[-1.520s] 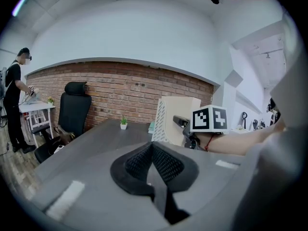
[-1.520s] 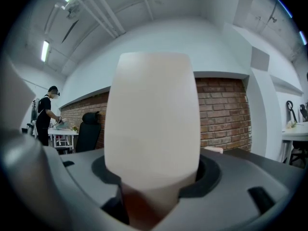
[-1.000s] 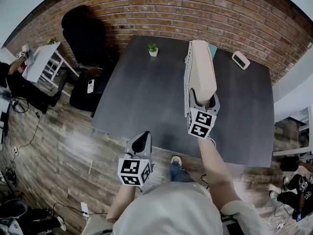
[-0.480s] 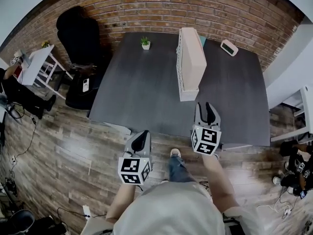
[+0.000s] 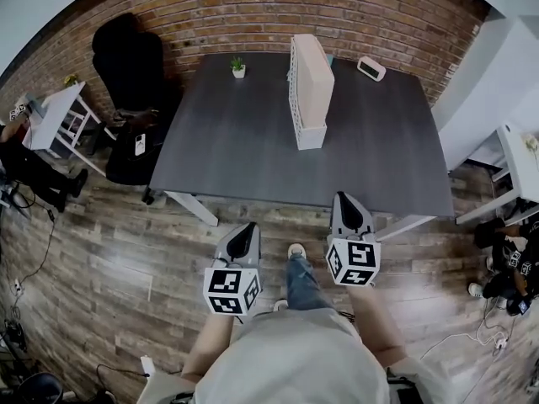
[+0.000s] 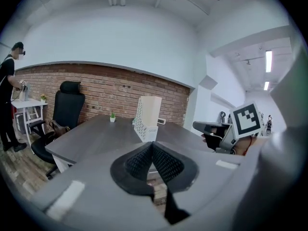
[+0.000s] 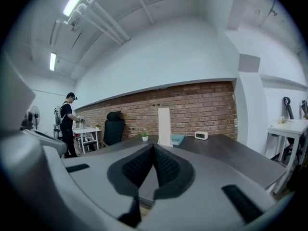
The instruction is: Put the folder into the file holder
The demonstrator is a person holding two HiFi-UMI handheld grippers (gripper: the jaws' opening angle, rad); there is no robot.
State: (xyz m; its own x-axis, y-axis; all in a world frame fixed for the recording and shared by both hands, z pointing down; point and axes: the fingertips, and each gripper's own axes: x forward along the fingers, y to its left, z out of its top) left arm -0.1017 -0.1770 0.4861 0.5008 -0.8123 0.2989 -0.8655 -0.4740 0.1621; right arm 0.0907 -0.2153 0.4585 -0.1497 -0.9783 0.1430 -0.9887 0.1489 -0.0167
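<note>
The white mesh file holder [image 5: 297, 99] stands upright on the dark grey table [image 5: 236, 150], with the pale pink folder [image 5: 314, 72] inside it. The file holder [image 6: 144, 121] also shows far off in the left gripper view, and the folder [image 7: 164, 126] stands edge-on in the right gripper view. Both grippers hang over the wooden floor in front of the person, off the table's near edge. My left gripper [image 5: 244, 236] [image 6: 152, 146] is shut on nothing. My right gripper [image 5: 348, 204] [image 7: 154, 150] is shut too, empty, well short of the holder.
A small potted plant [image 5: 238, 66], a white clock [image 5: 370, 68] and a teal item [image 5: 330, 57] sit at the table's far side by the brick wall. A black office chair [image 5: 126, 66] and a white side table [image 5: 46, 116] stand left, with a person [image 6: 8, 100] beside them. A white desk [image 5: 518, 158] is at right.
My right gripper has left the folder in the holder, drawn back off the table and shut its jaws. The whole view has backed away from the table. The left gripper stayed put.
</note>
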